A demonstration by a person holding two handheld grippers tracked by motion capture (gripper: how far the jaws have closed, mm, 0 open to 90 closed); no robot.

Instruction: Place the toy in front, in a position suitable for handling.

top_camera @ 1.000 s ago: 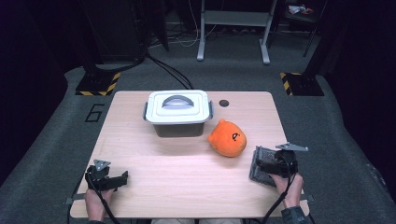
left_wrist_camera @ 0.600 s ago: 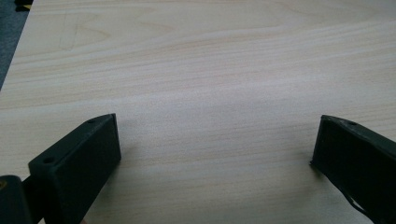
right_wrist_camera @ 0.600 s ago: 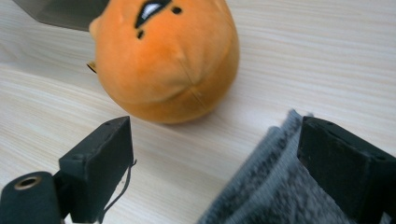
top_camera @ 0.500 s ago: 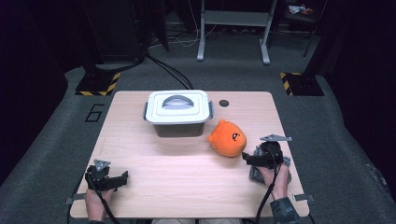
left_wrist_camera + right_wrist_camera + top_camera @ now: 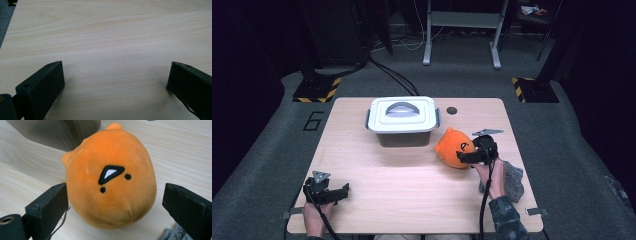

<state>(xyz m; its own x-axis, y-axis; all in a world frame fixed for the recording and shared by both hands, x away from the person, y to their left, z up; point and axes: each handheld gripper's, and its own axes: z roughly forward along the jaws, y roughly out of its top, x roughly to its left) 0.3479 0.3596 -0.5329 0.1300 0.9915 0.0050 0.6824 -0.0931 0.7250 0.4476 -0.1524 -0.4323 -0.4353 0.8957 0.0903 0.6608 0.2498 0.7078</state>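
Grasp not yet made: right hand-held gripper (image 5: 115, 212) wide open astride orange plush toy (image 5: 110, 175) resting on bench (image 5: 412, 170) beside lidded bin (image 5: 402, 120); left hand-held gripper (image 5: 115, 82) open, empty

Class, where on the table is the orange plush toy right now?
In the high view, the orange plush toy sits right of centre, just in front of the lidded grey box's right corner, between the open right tongs.
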